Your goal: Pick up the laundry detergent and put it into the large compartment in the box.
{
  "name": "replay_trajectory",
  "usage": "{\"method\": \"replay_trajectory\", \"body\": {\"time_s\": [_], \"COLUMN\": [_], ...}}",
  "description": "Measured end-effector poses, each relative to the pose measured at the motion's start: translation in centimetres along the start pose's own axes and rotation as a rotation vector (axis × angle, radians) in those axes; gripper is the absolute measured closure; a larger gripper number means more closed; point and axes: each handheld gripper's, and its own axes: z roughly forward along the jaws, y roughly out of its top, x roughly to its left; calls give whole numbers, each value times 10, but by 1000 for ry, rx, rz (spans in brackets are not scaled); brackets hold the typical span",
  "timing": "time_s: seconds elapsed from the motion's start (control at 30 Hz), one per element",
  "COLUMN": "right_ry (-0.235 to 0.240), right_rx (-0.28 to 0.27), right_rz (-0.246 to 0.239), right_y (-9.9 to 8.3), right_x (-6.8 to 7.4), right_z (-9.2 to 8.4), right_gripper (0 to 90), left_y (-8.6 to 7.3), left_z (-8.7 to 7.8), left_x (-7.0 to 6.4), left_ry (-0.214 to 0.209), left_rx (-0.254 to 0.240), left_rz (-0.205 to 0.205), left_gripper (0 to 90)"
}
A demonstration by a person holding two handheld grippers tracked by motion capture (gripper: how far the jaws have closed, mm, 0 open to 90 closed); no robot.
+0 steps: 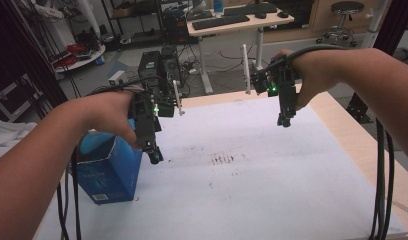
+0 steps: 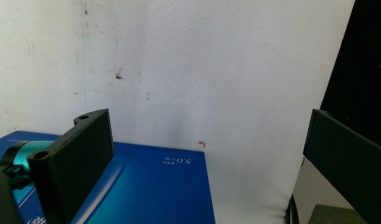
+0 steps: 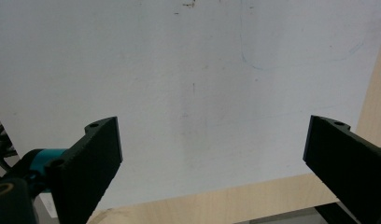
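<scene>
Left hand-held gripper hung at 9 o'clock of the white surface, just beside the blue box standing at the sheet's 8 o'clock edge. Left gripper view had jaws wide, nothing between, box top under the left jaw with white print the high view missed. Right hand-held gripper hovered at 1 o'clock, well apart from the box; its own view had jaws wide over bare sheet and wood edge
</scene>
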Motion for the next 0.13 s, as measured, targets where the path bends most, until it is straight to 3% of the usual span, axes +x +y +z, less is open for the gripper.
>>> {"method": "replay_trajectory", "body": {"time_s": [0.13], "right_ry": [-3], "right_rx": [1], "right_rz": [-7], "right_y": [1], "right_x": [2], "right_z": [-1], "right_gripper": [35], "left_y": [-1], "left_z": [2], "left_x": [-2], "left_ry": [-3], "left_rx": [8], "left_rz": [-1], "left_gripper": [18]}}
